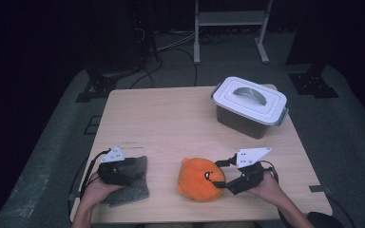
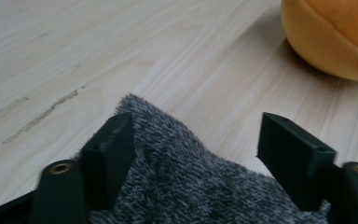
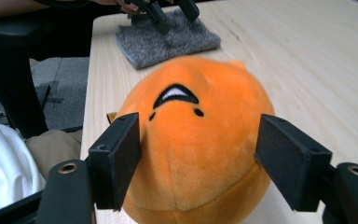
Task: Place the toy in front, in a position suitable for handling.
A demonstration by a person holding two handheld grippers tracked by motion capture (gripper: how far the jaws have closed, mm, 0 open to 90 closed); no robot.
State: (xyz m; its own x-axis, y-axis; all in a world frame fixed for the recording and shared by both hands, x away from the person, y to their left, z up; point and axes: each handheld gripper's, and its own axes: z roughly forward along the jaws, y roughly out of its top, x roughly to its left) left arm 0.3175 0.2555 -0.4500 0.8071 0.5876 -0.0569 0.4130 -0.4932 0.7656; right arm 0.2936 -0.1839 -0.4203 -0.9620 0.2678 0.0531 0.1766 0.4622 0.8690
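On the pale wooden counter (image 1: 171,123), the left hand-held gripper (image 1: 123,172) rests low over a grey fuzzy cloth (image 1: 132,185) that lies at the near left part of the counter, close to the front edge. In the left gripper view the cloth (image 2: 191,186) sits between the two black jaws, which stand apart: the left jaw is at the cloth's edge, perhaps touching the pile, while the right jaw stands clear with bare wood showing beside it. The jaws are spread and do not pinch the cloth.

The right hand-held gripper (image 1: 222,175) is at the near middle-right of the counter, its jaws straddling an orange plush toy (image 1: 200,179) from the toy's right side. In the right gripper view the round plush (image 3: 191,154), with a stitched black mouth and two small dark marks, fills the gap between the jaws. The left jaw is against or just beside the plush; the right jaw stands a little off its side. The jaws are spread wide and are not squeezing the toy, which rests on the counter.

The plush and the cloth lie near each other but apart. At the far right of the counter stands a dark storage box (image 1: 247,121) with a white lid (image 1: 249,99) and a grey handle, well apart from both grippers.
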